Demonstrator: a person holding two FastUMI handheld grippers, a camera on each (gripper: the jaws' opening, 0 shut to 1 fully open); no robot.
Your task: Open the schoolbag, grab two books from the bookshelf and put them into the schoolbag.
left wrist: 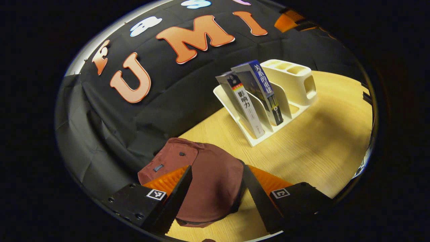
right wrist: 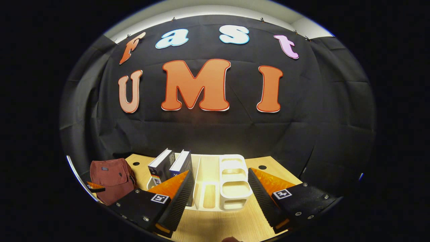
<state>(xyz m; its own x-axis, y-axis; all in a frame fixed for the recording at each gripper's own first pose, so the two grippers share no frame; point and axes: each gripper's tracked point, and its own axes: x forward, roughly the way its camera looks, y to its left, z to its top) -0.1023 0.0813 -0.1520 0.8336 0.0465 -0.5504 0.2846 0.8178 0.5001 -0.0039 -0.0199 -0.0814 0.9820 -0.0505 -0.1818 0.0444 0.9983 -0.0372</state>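
In the left gripper view, the left tool (left wrist: 215,198) sits at the bottom of the frame with its two fingers spread wide and nothing clamped between them. The dark red schoolbag (left wrist: 208,181) lies on the wooden bench (left wrist: 319,144) in the lower centre, showing in the gap between the fingers; whether either finger touches it cannot be told. Its flap looks closed. In the upper right of centre stands the white bookshelf (left wrist: 289,90), with two books leaning in its slots: a grey-spined book (left wrist: 243,104) on the left and a blue-spined book (left wrist: 263,90) just beside it.

In the right gripper view, the right tool (right wrist: 220,198) is at the bottom, its fingers wide apart and empty, with the bookshelf (right wrist: 231,181) showing between them in the lower centre. The two books (right wrist: 171,164) stand side by side at the shelf's left end. The schoolbag (right wrist: 112,179) rests at the lower left, apart from the shelf.
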